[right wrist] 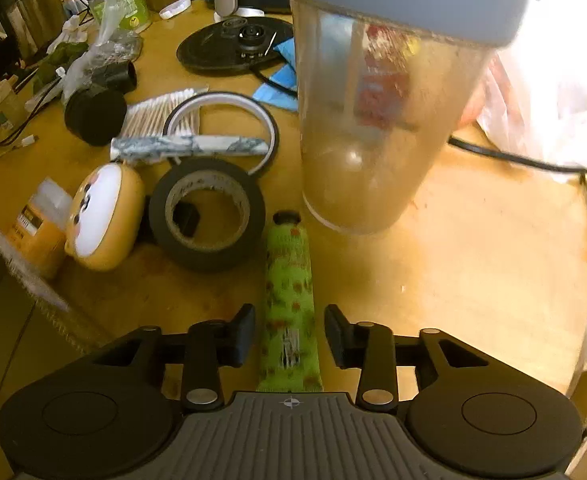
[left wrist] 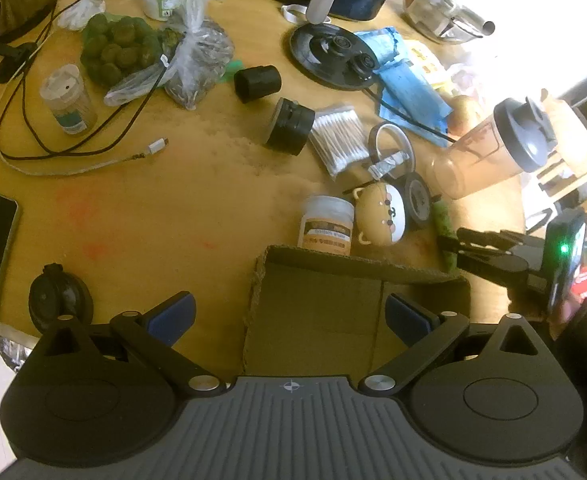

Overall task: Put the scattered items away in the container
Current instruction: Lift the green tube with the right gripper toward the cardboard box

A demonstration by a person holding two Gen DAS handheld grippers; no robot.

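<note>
On my left, the risk is small but real: the left gripper (left wrist: 289,316) hangs wide open over the cardboard box (left wrist: 317,320), holding nothing and touching nothing. If I drift it while I am busy with the other hand, a finger could catch the near flap and push the box out from under the drop point. A small white-lidded jar (left wrist: 326,224) and a round bear-face case (left wrist: 379,216) sit just beyond the box's far wall, so a shoved box would knock into them.

Further right lies the thing I am after, a green printed tube (right wrist: 289,312), flat on the table (right wrist: 473,248) and pointing away from me, its dark cap near the foot of a tall clear shaker cup (right wrist: 373,120). A roll of black tape (right wrist: 207,214) sits just to the tube's left.

The right gripper (right wrist: 289,334) straddles the tube's lower half, jaws partly open, a gap visible on each side, so I judge it is not yet gripping. Its fingers (right wrist: 243,334) appear close to the table, though I cannot tell whether they touch it.

What I worry about here: the tube is soft and flattish, so squeezing across it may buckle it or let it slide out. Lifting carelessly forward could tip the cup, which looks top-heavy with its grey lid.
</note>
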